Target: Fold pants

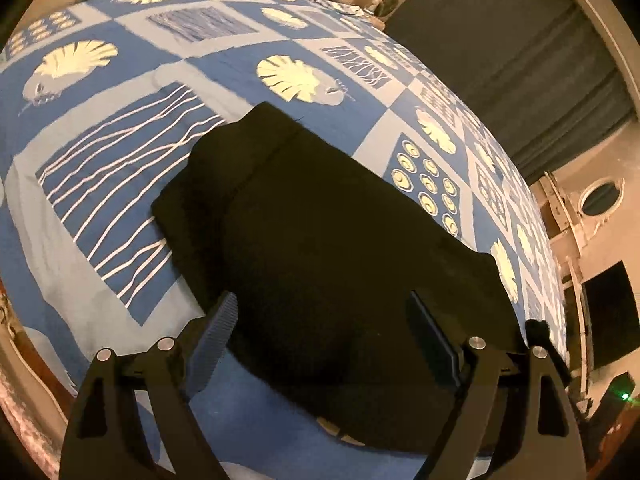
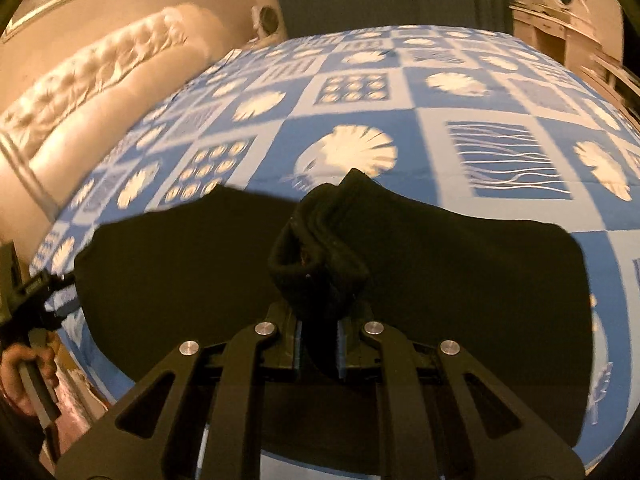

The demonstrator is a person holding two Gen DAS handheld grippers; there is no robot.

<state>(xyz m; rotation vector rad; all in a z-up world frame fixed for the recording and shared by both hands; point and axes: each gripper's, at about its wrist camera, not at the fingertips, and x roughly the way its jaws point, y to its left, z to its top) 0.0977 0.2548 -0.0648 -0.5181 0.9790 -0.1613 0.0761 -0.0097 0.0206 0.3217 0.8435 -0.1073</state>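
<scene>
Black pants (image 1: 340, 240) lie in a folded slab on a blue bedspread (image 1: 120, 160) printed with shells. In the left wrist view my left gripper (image 1: 324, 320) stands open just above the near end of the pants, and its ribbed pads (image 1: 218, 336) touch nothing. In the right wrist view my right gripper (image 2: 318, 340) is shut on a bunched, rolled edge of the pants (image 2: 320, 248), lifted above the rest of the cloth (image 2: 460, 272). At the far left edge of that view the left gripper (image 2: 60, 296) shows beside the pants, held by a person's hand (image 2: 28, 368).
A cream tufted headboard (image 2: 100, 68) runs along one side of the bed. A dark curtain (image 1: 520, 60) and pale furniture with an oval mirror (image 1: 602, 196) stand beyond the bed's far edge. A small green light (image 1: 624, 396) glows low on the right.
</scene>
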